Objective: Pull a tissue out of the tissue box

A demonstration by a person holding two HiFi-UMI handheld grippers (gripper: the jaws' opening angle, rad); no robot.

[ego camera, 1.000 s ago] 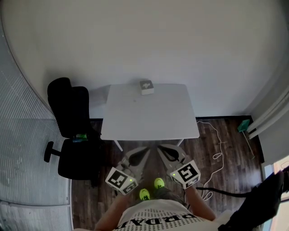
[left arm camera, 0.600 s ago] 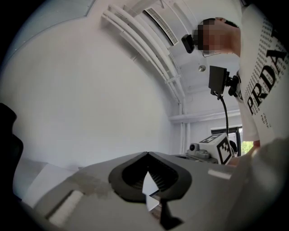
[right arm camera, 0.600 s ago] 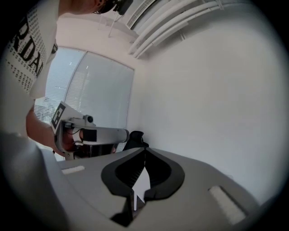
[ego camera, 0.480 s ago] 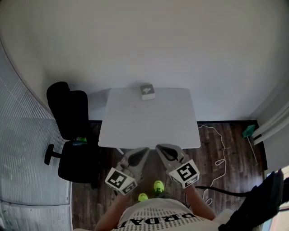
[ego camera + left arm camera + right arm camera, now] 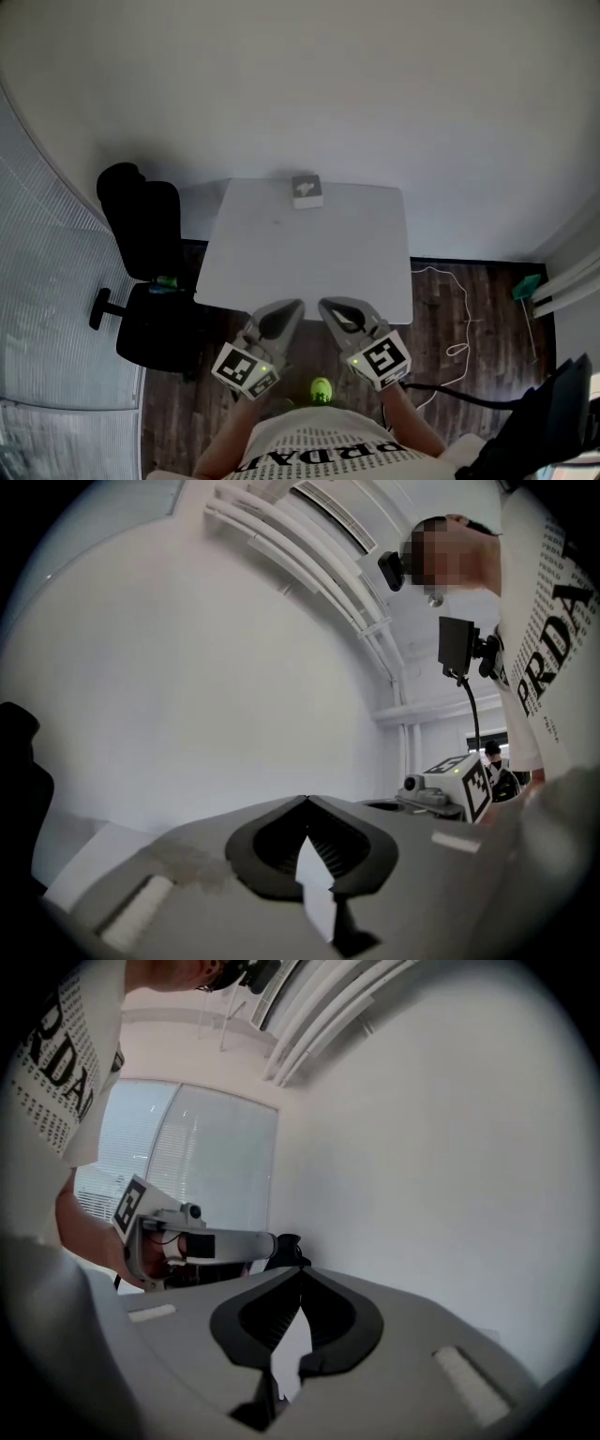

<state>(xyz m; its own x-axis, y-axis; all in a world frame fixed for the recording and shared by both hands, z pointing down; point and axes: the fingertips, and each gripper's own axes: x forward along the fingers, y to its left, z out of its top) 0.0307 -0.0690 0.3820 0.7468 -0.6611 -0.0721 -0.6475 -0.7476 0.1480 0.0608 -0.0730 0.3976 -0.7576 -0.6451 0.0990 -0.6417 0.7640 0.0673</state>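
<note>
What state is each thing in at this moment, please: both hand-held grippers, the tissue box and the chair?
Left hand-held gripper: shut, tips together, nothing held.
Right hand-held gripper: shut, tips together, nothing held.
Tissue box: upright at the far edge of the table, white tissue showing at its top, not touched.
Chair: standing left of the table, unoccupied.

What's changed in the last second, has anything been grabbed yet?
The person has stepped toward the table: the left gripper and right gripper now reach its near edge instead of hanging short of it. Nothing grabbed; both stay shut and empty. The tissue box sits unmoved at the far edge.
</note>
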